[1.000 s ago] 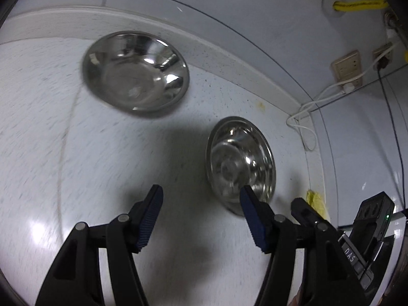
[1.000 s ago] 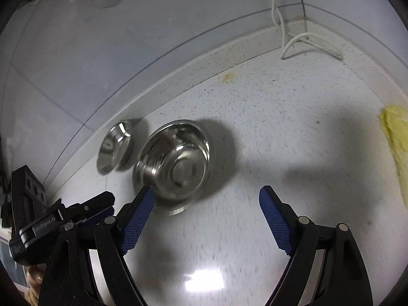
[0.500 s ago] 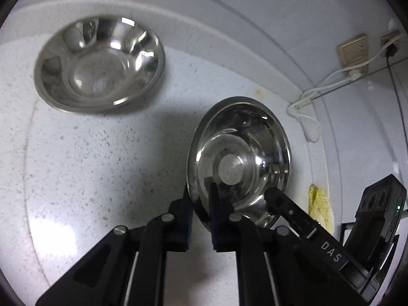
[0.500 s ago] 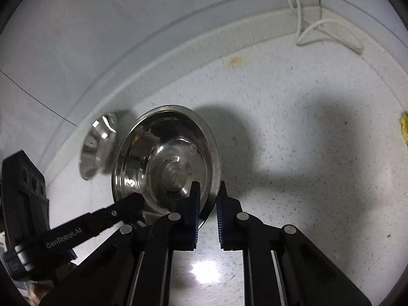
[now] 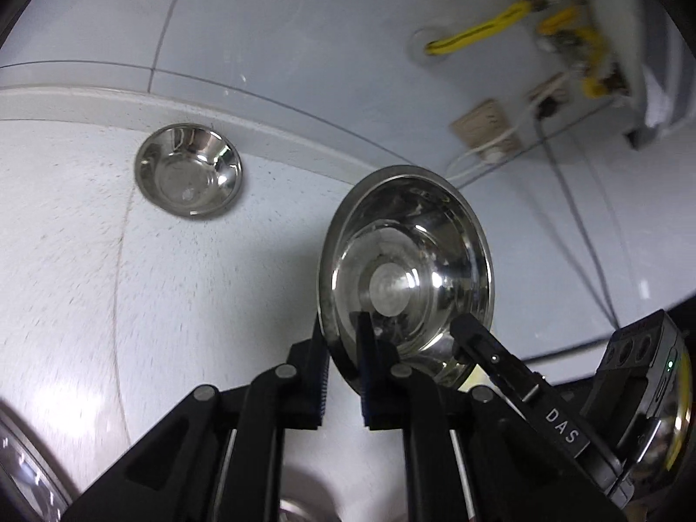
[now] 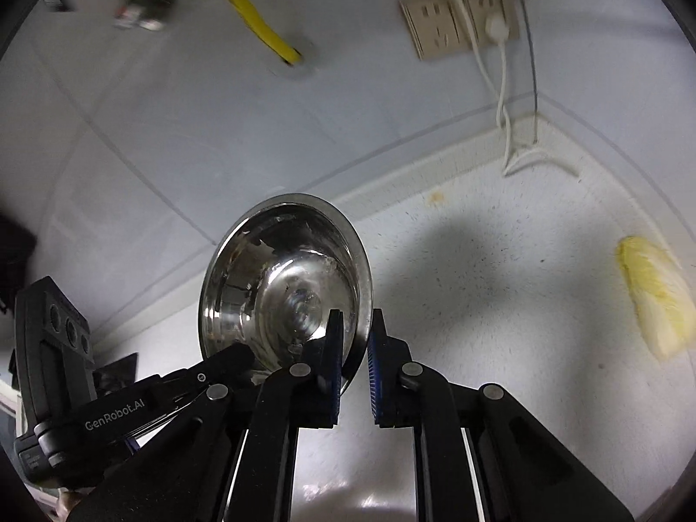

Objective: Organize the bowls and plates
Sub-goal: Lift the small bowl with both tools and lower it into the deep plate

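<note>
A steel bowl hangs tilted above the white counter, held from both sides. My left gripper is shut on its near left rim, one pad inside and one outside. In the right wrist view the same bowl has my right gripper shut on its right rim. Each view also shows the other gripper's finger at the bowl's lower edge. A second, smaller steel bowl rests upright on the counter by the back wall.
A yellow cloth lies on the counter at the right. Wall sockets with a white cable and a yellow hose are on the tiled wall. A shiny rim shows at the bottom left.
Both grippers went from wide open to shut on the bowl's rim, then rose with it off the counter. The second bowl now looks smaller and farther below.
</note>
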`<state>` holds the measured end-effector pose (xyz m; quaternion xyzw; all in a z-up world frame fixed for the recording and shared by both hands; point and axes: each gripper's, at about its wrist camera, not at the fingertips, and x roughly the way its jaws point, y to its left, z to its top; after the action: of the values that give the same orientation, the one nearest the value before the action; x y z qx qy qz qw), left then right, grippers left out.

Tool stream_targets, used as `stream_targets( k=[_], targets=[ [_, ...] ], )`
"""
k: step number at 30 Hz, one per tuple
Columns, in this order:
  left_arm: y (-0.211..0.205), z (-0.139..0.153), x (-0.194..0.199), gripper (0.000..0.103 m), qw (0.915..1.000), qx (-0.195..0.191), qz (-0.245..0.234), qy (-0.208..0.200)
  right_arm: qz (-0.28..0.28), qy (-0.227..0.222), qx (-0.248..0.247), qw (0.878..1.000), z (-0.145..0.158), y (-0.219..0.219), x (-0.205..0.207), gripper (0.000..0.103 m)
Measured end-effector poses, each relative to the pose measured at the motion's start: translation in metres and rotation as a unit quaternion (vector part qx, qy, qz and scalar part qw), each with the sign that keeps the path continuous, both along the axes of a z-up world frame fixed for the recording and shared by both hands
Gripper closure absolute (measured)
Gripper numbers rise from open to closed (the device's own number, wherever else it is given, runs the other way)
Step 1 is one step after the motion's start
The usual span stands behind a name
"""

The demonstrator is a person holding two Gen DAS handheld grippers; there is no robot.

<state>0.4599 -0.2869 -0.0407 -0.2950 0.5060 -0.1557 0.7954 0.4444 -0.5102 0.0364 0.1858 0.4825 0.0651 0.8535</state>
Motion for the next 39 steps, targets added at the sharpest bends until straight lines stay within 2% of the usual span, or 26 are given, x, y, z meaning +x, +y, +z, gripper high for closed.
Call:
stream_targets(
  k=[4,8,11,14,16,18,22,26,31,39],
  targets=[
    [-0.003,0.041,-0.054,0.093,0.999,0.019,-0.016,-0.036,-0.003,-0.038,-0.018,0.999,0.04,0.011,-0.056,0.093],
    [0.002,0.067,-0.11,0.093,0.9981,0.008,-0.036,-0.049,-0.002,-0.063,-0.011,0.998,0.076,0.004,-0.113,0.093],
    [0.003,0.069,-0.153,0.092,0.9974,0.003,-0.053,-0.049,-0.001,-0.073,-0.002,0.997,0.094,-0.001,-0.154,0.093],
    [0.004,0.056,-0.187,0.092,0.9977,0.008,-0.058,-0.035,0.005,-0.071,-0.007,0.997,0.098,-0.002,-0.192,0.093],
    [0.003,0.038,-0.203,0.093,0.9981,0.014,-0.057,-0.019,0.012,-0.057,-0.005,0.998,0.084,0.002,-0.211,0.093],
    [0.003,0.009,-0.215,0.093,0.998,0.018,-0.058,0.017,0.016,-0.035,-0.003,0.999,0.064,0.003,-0.224,0.093],
    [0.0,-0.053,-0.233,0.093,0.9939,0.04,-0.06,0.083,0.014,0.048,0.021,0.999,-0.007,0.0,-0.239,0.092],
    [-0.007,-0.097,-0.246,0.092,0.988,0.06,-0.063,0.128,0.006,0.105,0.029,0.994,-0.06,-0.005,-0.243,0.092],
    [-0.009,-0.119,-0.249,0.092,0.9849,0.063,-0.055,0.152,0.007,0.131,0.039,0.991,-0.087,-0.007,-0.246,0.092],
    [-0.015,-0.124,-0.25,0.087,0.9848,0.08,-0.055,0.145,0.008,0.13,0.05,0.99,-0.092,-0.006,-0.248,0.091]
  ],
)
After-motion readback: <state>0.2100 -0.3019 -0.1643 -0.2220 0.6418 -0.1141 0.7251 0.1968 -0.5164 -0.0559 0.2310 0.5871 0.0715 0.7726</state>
